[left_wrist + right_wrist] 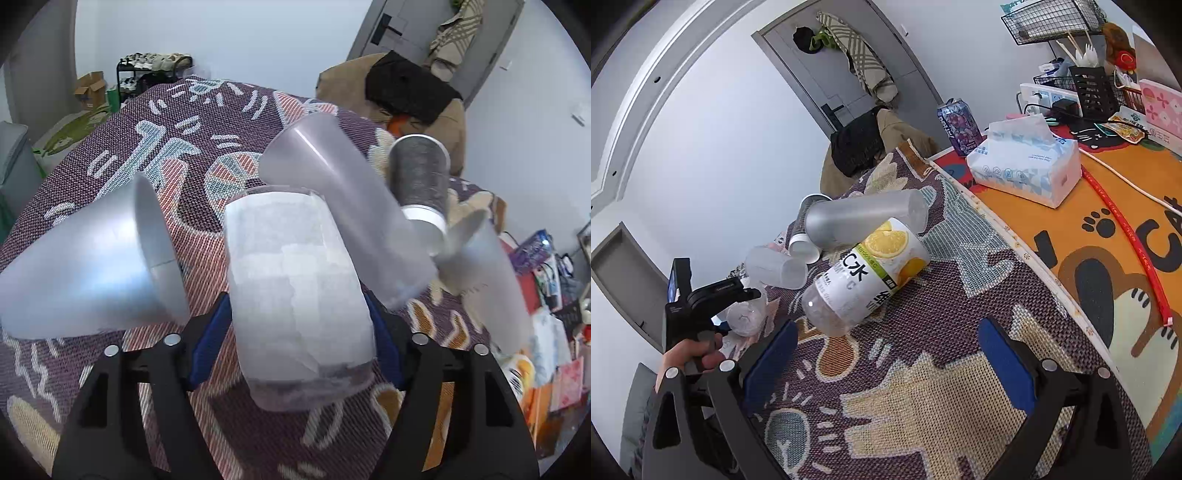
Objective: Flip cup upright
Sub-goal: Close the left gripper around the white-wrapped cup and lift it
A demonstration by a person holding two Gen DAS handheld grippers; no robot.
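My left gripper is shut on a clear cup-like container wrapped in white paper; its blue pads press both sides. The container has a lemon label and shows in the right wrist view, tilted over the patterned cloth. A frosted cup leans against it, also in the right wrist view. Another frosted cup lies on its side at the left. My right gripper is open and empty above the cloth, nearer than the cups.
A grey glitter tube with a white cap lies behind the cups. A small clear cup sits by the left gripper. A tissue pack, a can and a red strap are on the orange mat at right.
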